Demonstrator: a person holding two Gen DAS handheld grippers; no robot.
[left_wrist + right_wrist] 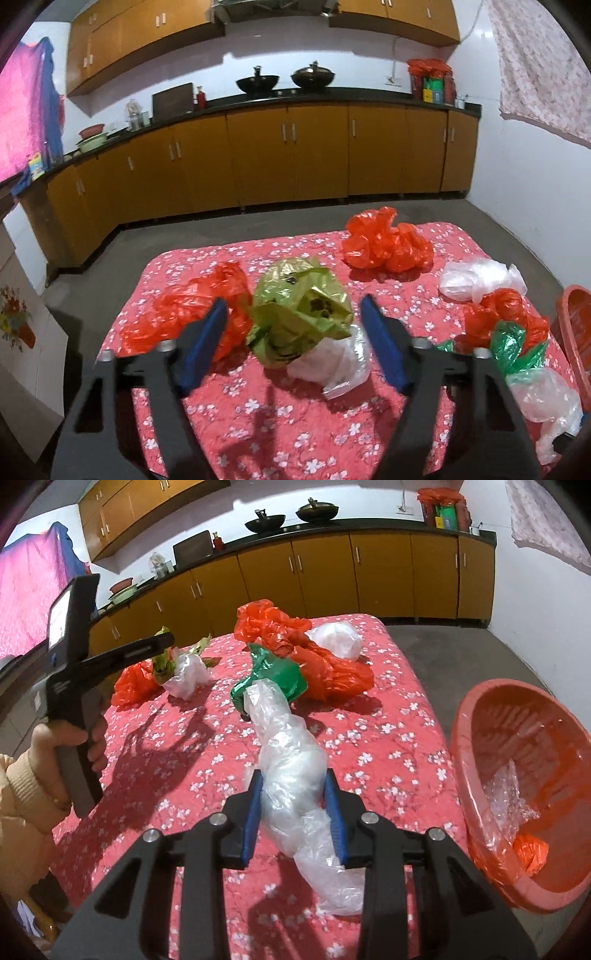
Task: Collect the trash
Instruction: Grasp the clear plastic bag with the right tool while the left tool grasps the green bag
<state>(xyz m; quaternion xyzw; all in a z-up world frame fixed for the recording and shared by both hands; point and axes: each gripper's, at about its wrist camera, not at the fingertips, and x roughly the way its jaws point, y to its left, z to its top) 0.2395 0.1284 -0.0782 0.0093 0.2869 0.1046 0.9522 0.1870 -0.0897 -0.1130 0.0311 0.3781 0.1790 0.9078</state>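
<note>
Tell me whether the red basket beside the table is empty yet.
Not empty. The red basket already holds a crumpled clear plastic bag and an orange bag at its bottom.

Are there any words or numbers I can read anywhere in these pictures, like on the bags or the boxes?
No text can be read.
Yellow-green bag: dark printed marks, too crumpled to read.
Colourful boxes on the counter: print too small and blurred.
Small packet at the left end of the counter: blurred.
Flower picture on the white panel: only a drawing, no words.
</note>
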